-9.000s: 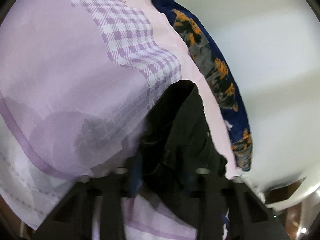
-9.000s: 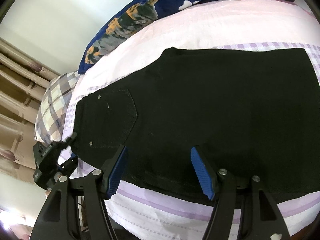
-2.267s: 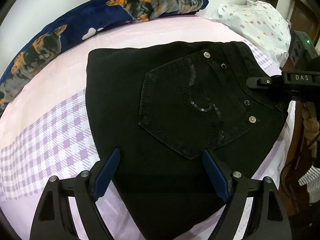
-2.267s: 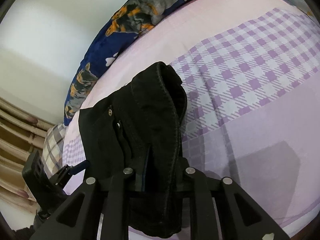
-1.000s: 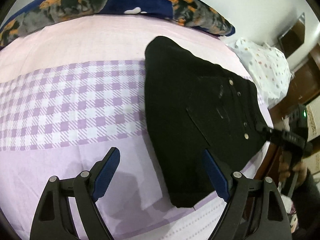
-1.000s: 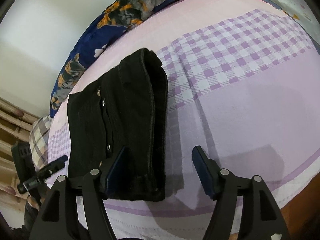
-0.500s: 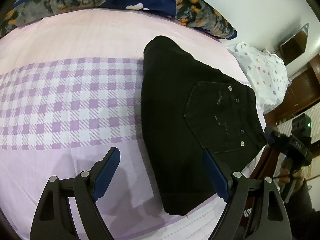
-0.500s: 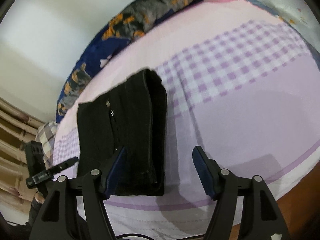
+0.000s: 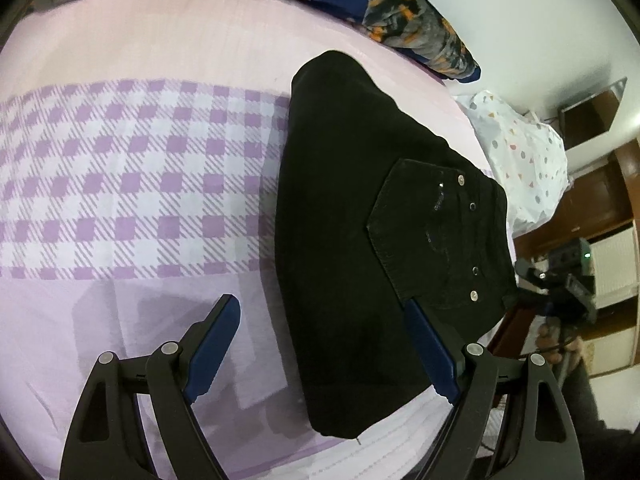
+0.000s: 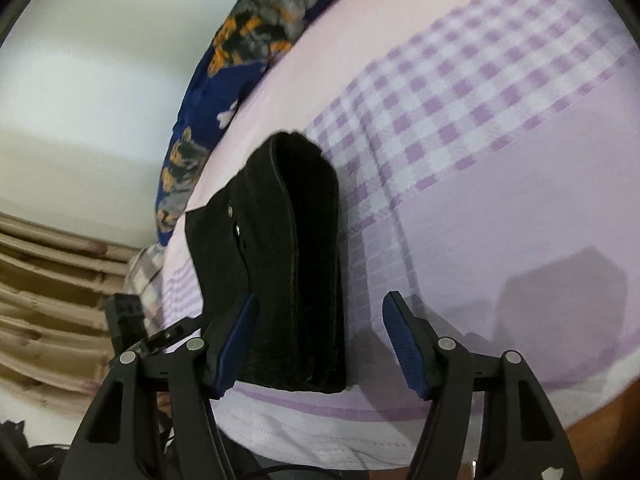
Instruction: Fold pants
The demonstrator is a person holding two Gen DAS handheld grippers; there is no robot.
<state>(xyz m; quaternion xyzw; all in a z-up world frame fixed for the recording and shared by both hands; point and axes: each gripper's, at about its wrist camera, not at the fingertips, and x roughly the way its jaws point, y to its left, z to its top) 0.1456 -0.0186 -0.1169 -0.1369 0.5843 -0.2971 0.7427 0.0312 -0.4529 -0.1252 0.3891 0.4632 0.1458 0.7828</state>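
Observation:
The black pants (image 9: 360,240) lie folded in a compact stack on the pink and purple checked bed sheet (image 9: 132,184), back pocket with studs facing up. In the right wrist view the folded pants (image 10: 296,264) show edge-on as a thick stack near the bed's front edge. My left gripper (image 9: 324,344) is open and empty, hovering over the near end of the pants. My right gripper (image 10: 320,340) is open and empty, just in front of the stack's end; it also shows at the right of the left wrist view (image 9: 552,292).
A dark blue cat-print pillow (image 9: 400,12) lies along the wall at the back of the bed. A white dotted pillow (image 9: 520,152) sits at the bed's right end. Wooden furniture (image 9: 600,208) stands beyond it. A plaid pillow (image 10: 148,276) and curtains are at the left.
Both grippers let go of the pants and drew back. In the last second the left camera moved closer and the right gripper dropped lower toward the stack's end. The pants lie still.

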